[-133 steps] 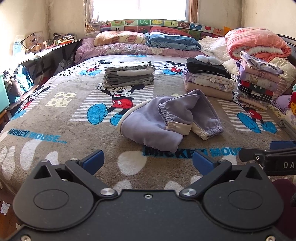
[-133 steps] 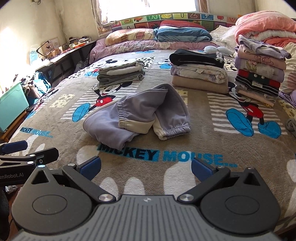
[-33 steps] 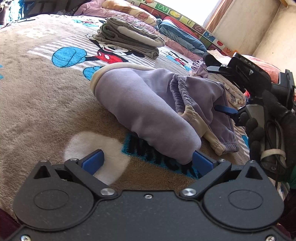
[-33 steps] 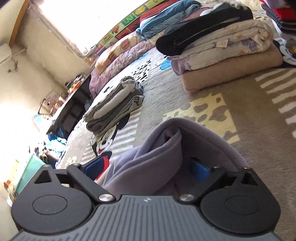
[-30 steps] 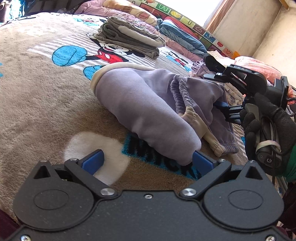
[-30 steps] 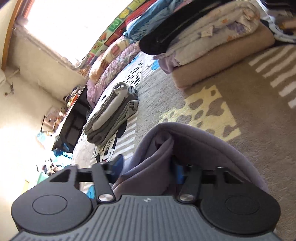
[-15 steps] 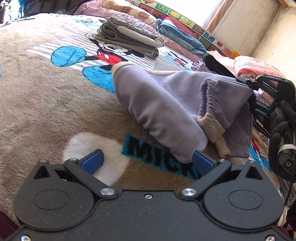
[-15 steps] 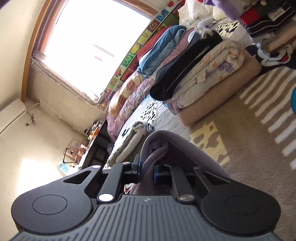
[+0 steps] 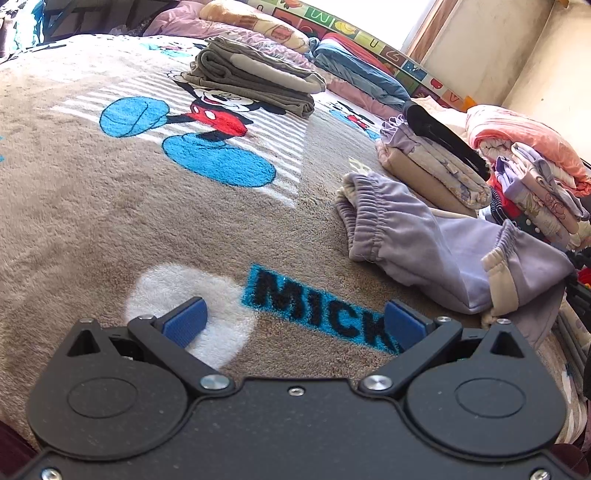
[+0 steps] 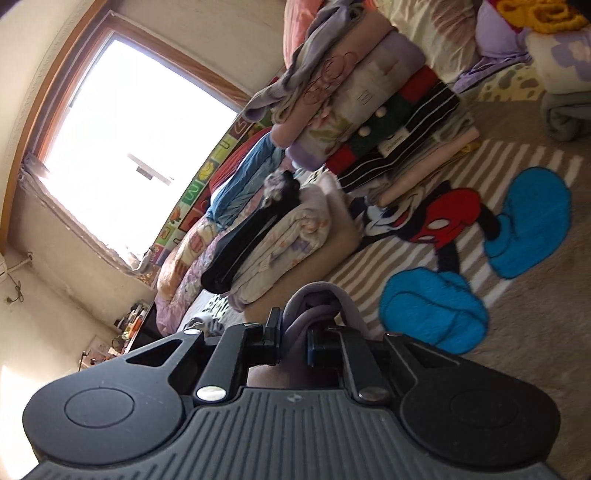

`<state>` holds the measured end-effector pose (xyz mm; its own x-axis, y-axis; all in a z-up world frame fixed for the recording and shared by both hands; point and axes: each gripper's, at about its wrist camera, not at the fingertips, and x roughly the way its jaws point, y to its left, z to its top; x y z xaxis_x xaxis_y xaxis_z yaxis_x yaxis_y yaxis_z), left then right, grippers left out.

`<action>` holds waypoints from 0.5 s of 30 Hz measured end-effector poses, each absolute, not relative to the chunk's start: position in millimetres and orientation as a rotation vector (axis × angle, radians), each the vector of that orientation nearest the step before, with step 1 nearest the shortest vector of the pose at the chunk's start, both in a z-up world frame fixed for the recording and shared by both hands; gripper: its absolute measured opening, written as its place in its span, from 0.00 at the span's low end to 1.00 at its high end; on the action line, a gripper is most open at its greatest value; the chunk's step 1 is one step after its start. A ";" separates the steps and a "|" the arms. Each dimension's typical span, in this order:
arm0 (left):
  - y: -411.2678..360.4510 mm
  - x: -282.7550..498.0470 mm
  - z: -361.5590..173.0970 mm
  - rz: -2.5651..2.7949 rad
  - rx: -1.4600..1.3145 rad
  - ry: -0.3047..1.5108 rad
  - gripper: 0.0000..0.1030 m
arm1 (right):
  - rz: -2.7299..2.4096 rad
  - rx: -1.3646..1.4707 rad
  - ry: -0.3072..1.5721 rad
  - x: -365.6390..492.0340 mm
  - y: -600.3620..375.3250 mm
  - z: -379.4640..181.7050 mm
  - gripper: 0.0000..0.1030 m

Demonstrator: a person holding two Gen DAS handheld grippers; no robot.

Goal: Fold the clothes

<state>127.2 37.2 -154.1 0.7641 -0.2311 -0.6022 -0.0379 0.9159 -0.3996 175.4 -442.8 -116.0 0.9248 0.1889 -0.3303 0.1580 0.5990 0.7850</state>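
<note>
Lilac sweatpants (image 9: 443, 243) with cream cuffs lie stretched toward the right edge of the left wrist view, one end lifted off the brown Mickey Mouse blanket (image 9: 110, 206). My left gripper (image 9: 295, 325) hovers low over the blanket, open, nothing between its blue pads; the pants are to its right and beyond it. In the tilted right wrist view my right gripper (image 10: 293, 338) is shut on a bunched fold of the lilac sweatpants (image 10: 317, 299), which hides most of the garment.
A folded grey stack (image 9: 255, 77) sits at the back left. A beige, floral and black stack (image 9: 432, 162) and a taller mixed pile (image 9: 539, 199) stand on the right. Pillows (image 9: 255, 22) line the headboard. Open blanket spreads across the left and middle.
The right gripper, shut on the pants, has pulled them up and to the right, dragging the garment away from the left gripper. The left gripper stayed open and nearly still.
</note>
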 end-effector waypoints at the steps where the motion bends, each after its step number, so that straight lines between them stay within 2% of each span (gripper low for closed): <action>1: 36.6 126.7 -154.1 -0.108 -0.403 0.698 0.99 | -0.014 0.938 0.414 172.5 -449.4 -119.2 0.14; 6: 34.5 124.9 -154.9 -0.107 -0.384 0.696 0.99 | -0.138 0.952 0.434 151.9 -467.7 -138.9 0.20; 8: 33.0 125.2 -154.9 -0.106 -0.373 0.695 0.99 | -0.172 0.958 0.433 143.0 -471.7 -146.5 0.35; 10: 31.2 125.2 -155.2 -0.104 -0.358 0.694 0.99 | -0.191 0.960 0.409 130.3 -473.2 -150.7 0.46; 15: 24.1 123.5 -156.6 -0.096 -0.306 0.688 0.99 | -0.167 1.032 0.340 97.6 -481.8 -160.1 0.61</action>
<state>123.5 24.1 -156.6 0.7700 -0.1878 -0.6098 -0.0129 0.9509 -0.3091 97.6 -481.8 -160.1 0.9352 0.0233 -0.3535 0.2937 0.5066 0.8106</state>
